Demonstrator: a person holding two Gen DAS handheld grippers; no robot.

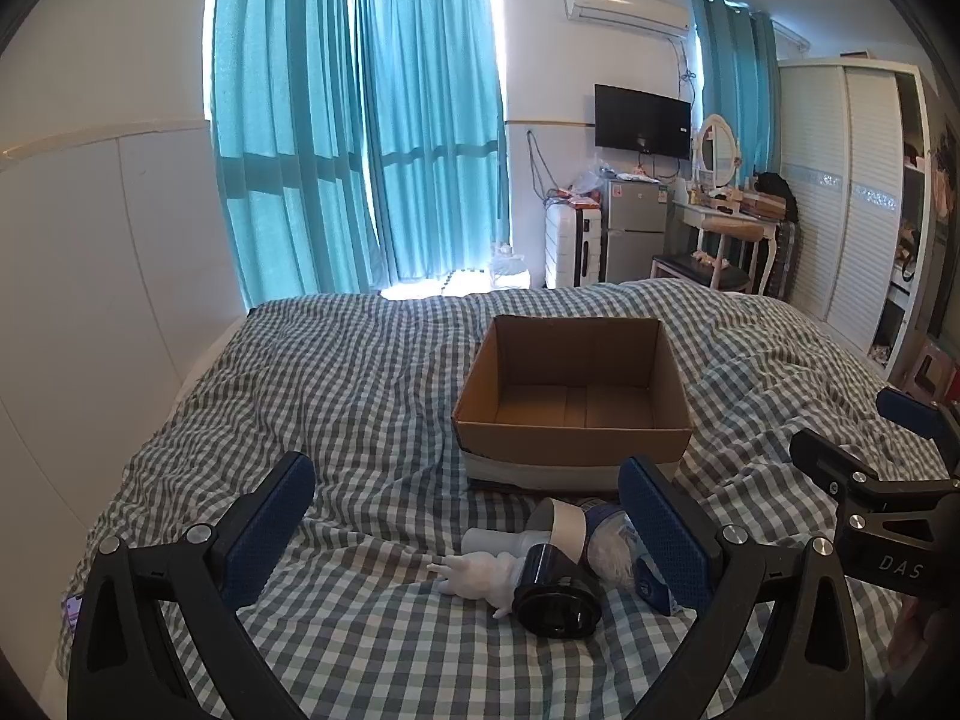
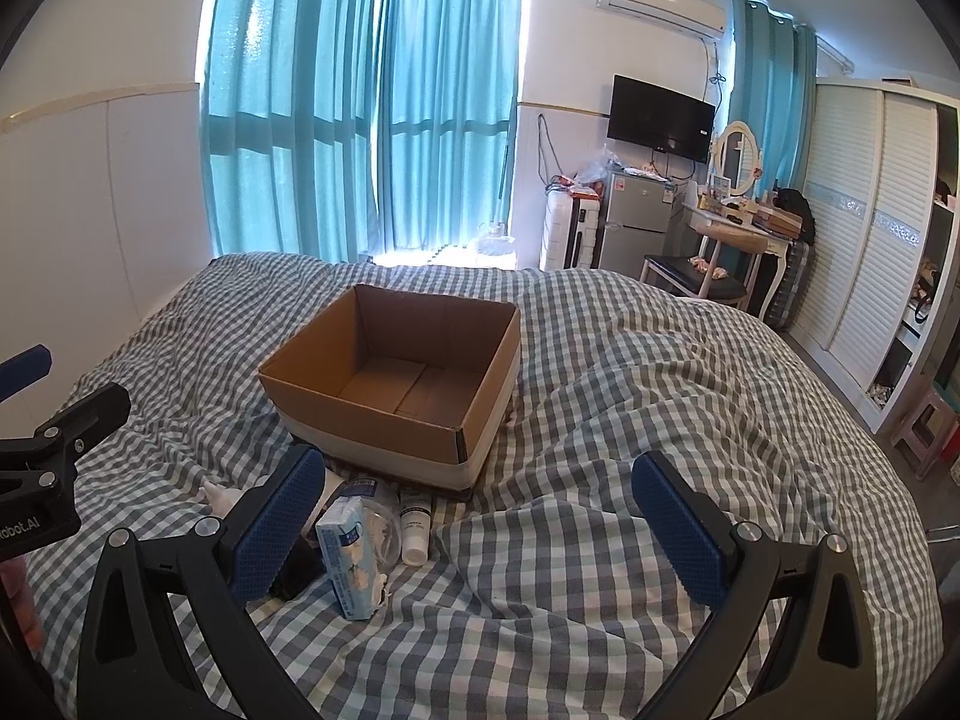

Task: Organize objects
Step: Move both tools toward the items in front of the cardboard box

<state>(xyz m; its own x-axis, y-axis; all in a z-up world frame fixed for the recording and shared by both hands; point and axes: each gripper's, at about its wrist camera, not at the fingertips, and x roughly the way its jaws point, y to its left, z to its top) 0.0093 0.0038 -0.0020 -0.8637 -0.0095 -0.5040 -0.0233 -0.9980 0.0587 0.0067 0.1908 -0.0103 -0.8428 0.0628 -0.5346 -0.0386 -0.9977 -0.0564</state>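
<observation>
Soft, rumpled grey-checked bed (image 2: 600,420); empty brown cardboard box (image 2: 396,384) mid-bed. Small items heaped just before it: black cylinder (image 1: 555,591), blue tissue pack (image 2: 351,558). Left gripper (image 1: 474,528) and right gripper (image 2: 480,516) both spread wide, holding nothing. Risk: the cylinder could roll on the yielding quilt.

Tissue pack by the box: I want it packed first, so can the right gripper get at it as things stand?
Probably yes. The right gripper is open, and the tissue pack stands exposed beside its left finger; a small leftward shift seems enough.
</observation>
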